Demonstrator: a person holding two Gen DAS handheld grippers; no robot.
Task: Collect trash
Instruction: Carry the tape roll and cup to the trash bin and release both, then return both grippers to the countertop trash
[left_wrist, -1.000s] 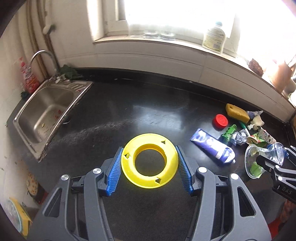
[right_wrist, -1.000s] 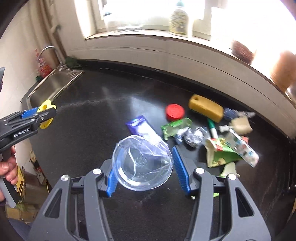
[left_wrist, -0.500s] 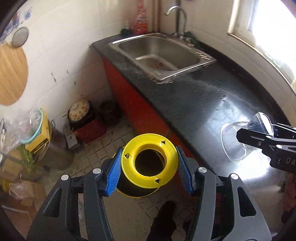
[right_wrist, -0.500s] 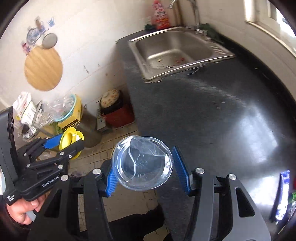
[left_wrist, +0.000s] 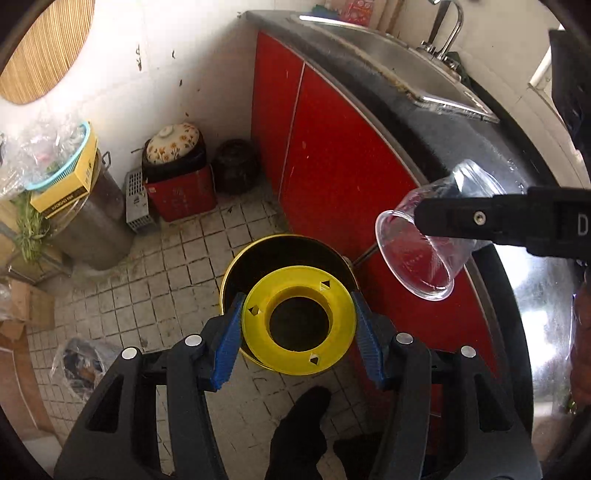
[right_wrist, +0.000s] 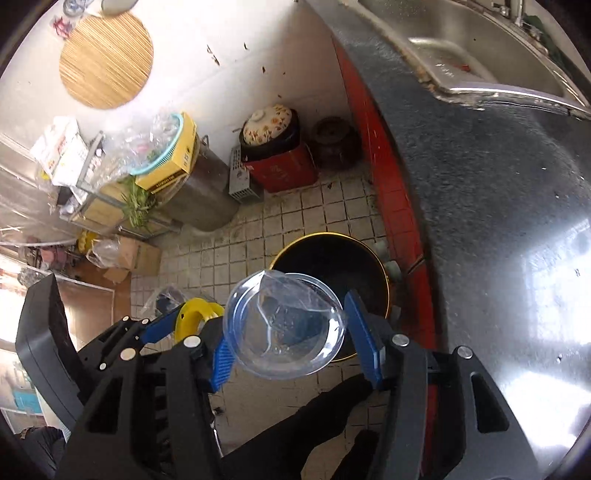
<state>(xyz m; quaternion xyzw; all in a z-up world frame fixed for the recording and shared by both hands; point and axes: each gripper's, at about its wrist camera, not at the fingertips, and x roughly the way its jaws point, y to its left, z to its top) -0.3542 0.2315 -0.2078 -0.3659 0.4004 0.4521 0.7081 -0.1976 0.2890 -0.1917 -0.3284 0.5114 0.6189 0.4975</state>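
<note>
My left gripper (left_wrist: 298, 328) is shut on a yellow plastic ring (left_wrist: 299, 321) and holds it right over the open black bin with a gold rim (left_wrist: 258, 254) on the floor. My right gripper (right_wrist: 286, 330) is shut on a clear plastic cup (right_wrist: 284, 325), mouth toward the camera, held over the near edge of the same bin (right_wrist: 332, 254). In the left wrist view the cup (left_wrist: 417, 254) and the right gripper's finger (left_wrist: 480, 218) are to the right of the bin. In the right wrist view the left gripper (right_wrist: 184, 317) with the ring is to the left.
Red cabinet doors (left_wrist: 332, 155) and the black counter (right_wrist: 498, 221) with a steel sink (right_wrist: 461, 48) stand right of the bin. A metal pot (left_wrist: 88, 229), a red box with a flowered lid (left_wrist: 177, 173), a dark jar (left_wrist: 236, 166) and boxes stand on the tiled floor (left_wrist: 166, 280).
Both grippers have swung from the counter's trash pile out past the counter edge and down over the floor bin, still holding the ring and the cup.
</note>
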